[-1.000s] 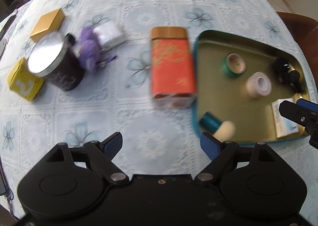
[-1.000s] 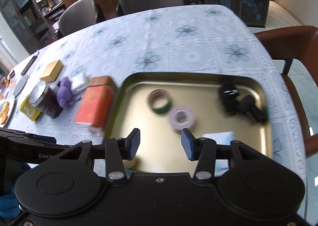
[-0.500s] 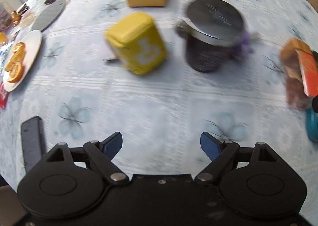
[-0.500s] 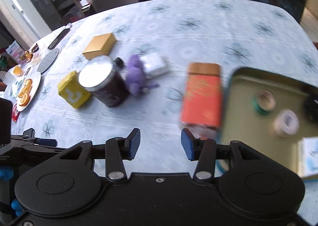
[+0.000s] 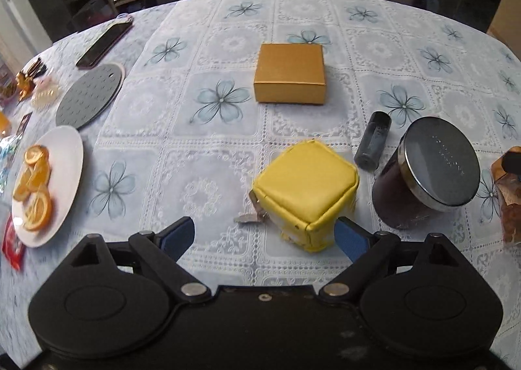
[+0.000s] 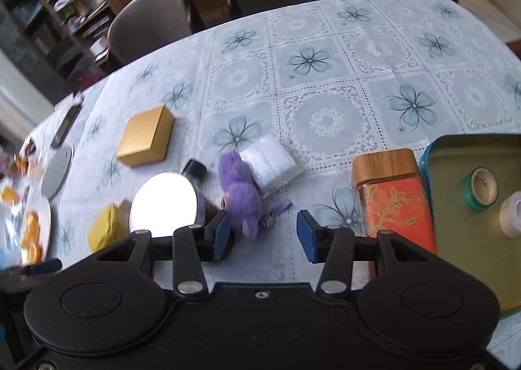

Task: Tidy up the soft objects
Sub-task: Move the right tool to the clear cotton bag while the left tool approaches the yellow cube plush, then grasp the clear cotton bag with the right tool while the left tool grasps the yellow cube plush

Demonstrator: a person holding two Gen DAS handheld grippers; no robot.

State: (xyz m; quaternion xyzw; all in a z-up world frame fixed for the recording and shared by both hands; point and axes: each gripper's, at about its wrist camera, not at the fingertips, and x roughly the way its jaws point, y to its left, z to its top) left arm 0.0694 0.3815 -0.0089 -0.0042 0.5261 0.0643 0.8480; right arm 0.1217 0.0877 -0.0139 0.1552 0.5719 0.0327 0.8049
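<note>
A soft yellow cube (image 5: 306, 197) sits on the tablecloth just ahead of my open left gripper (image 5: 263, 238), close to its right finger; it also shows in the right wrist view (image 6: 104, 230). A purple plush toy (image 6: 241, 197) lies just ahead of my open right gripper (image 6: 263, 235), near its left finger. A white soft packet (image 6: 272, 163) lies against the plush's far side. A teal-rimmed golden tray (image 6: 462, 259) sits at the right with tape rolls (image 6: 482, 187) in it.
A dark jar with a metal lid (image 5: 429, 174), a small dark bottle (image 5: 373, 142), a gold box (image 5: 289, 77) and an orange tin (image 6: 394, 197) stand nearby. A plate of orange slices (image 5: 45, 184), a grey trivet (image 5: 89, 95) and a phone (image 5: 104, 41) lie left. Chairs stand behind.
Both grippers have swung left, away from the tray. The left one has closed in on the yellow cube; the right one now faces the purple plush. Both stay open.
</note>
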